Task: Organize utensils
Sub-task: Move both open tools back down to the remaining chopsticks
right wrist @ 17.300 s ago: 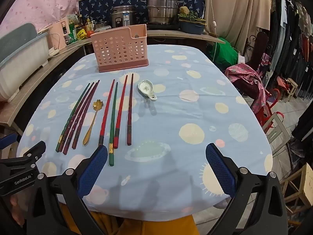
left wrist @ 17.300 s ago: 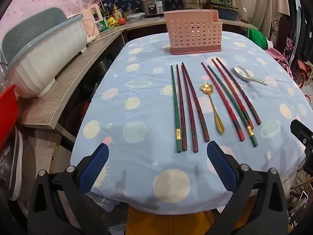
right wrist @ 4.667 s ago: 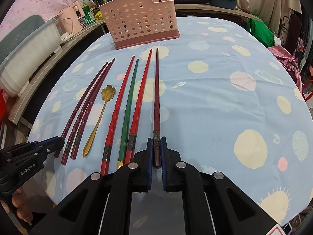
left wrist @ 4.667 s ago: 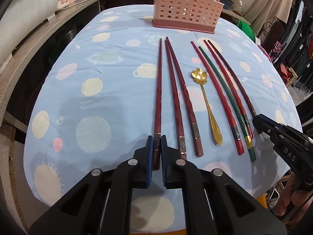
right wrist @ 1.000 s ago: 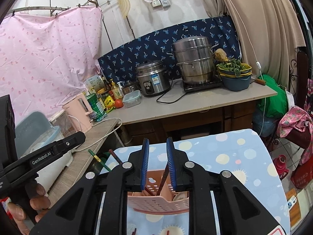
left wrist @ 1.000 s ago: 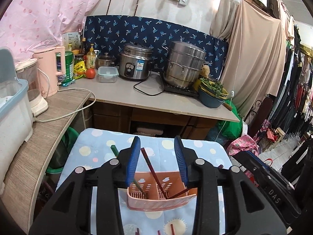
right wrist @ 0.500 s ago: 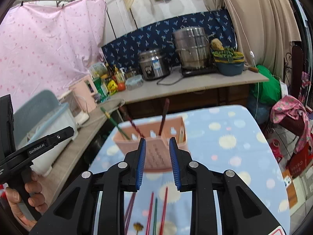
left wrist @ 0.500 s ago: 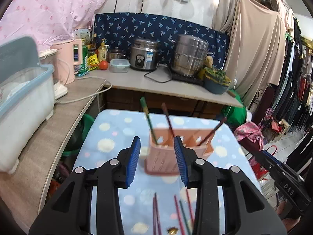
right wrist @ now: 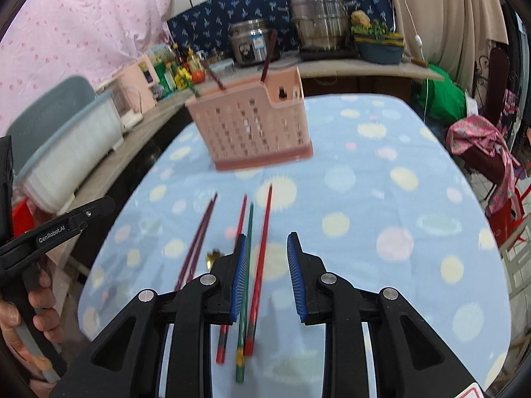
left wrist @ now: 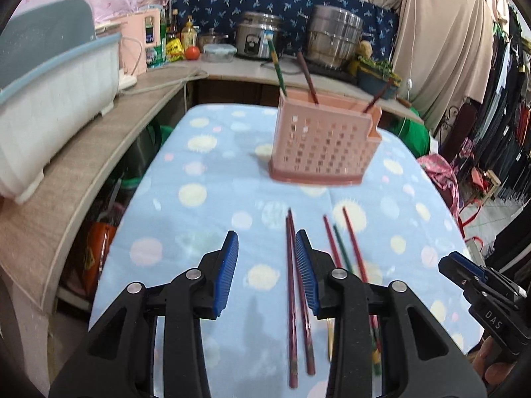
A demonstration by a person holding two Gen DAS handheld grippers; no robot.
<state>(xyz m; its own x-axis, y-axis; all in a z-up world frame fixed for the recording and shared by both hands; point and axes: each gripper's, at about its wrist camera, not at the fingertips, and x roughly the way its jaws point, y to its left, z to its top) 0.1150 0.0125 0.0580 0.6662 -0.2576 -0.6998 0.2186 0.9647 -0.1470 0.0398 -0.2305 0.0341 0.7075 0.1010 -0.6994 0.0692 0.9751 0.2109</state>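
A pink perforated utensil holder stands at the far end of the blue dotted table and holds three chopsticks, one green and two dark red; it also shows in the right wrist view. Two dark red chopsticks lie under my left gripper, which is open and empty above them. Two red chopsticks and one green one lie under my right gripper, also open and empty. A gold spoon lies between the groups, mostly hidden.
A wooden counter runs along the left with a white-and-blue dish rack. The back counter holds a rice cooker, a steel pot and bottles. A chair with pink cloth stands at the right.
Both grippers have pulled back from the holder and dropped toward the near end of the table. The chopsticks they carried stand in the holder. The jaws have opened a little wider.
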